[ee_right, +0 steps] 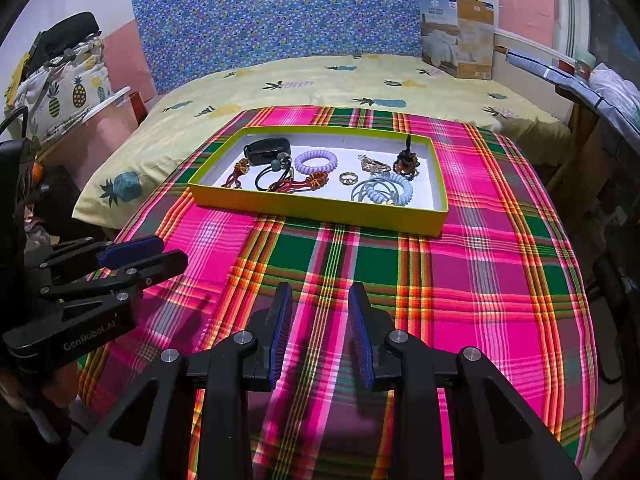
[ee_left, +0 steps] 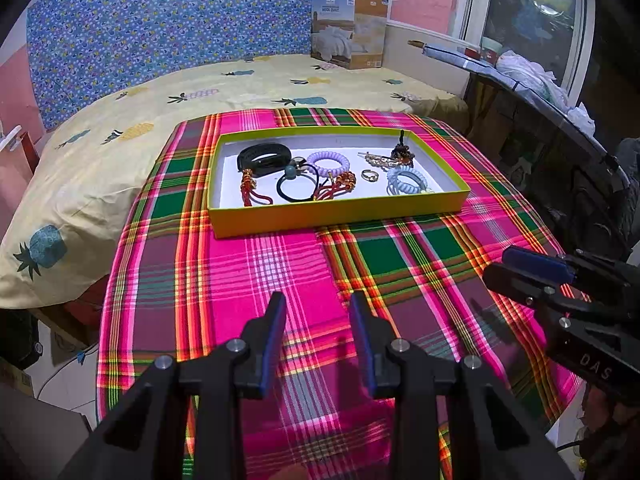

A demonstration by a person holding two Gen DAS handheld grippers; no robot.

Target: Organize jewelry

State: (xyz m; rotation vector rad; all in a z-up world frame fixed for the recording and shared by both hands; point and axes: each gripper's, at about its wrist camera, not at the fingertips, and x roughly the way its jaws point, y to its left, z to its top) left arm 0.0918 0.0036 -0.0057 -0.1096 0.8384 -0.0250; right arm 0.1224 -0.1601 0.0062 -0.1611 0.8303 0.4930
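A yellow-green tray (ee_left: 332,216) (ee_right: 320,207) with a white floor sits on the far half of the plaid-covered table. Inside lie a black band (ee_left: 262,156) (ee_right: 266,147), a purple coil hair tie (ee_left: 329,163) (ee_right: 316,161), a pale blue coil tie (ee_left: 407,180) (ee_right: 390,191), a black elastic (ee_left: 297,188), red knotted cords (ee_left: 336,188) (ee_right: 298,185), a ring (ee_left: 370,175) (ee_right: 347,178), a gold clip (ee_right: 374,165) and a dark beaded piece (ee_left: 402,151) (ee_right: 406,160). My left gripper (ee_left: 318,304) and right gripper (ee_right: 320,296) hover open over the near cloth, nothing between their fingers.
The pink, green and orange plaid cloth (ee_left: 280,272) covers the table. A bed with a pineapple-print sheet (ee_left: 160,100) lies behind, with a bedding box (ee_left: 350,30) at its far corner. A cluttered dark shelf (ee_left: 540,92) runs along the right by the window.
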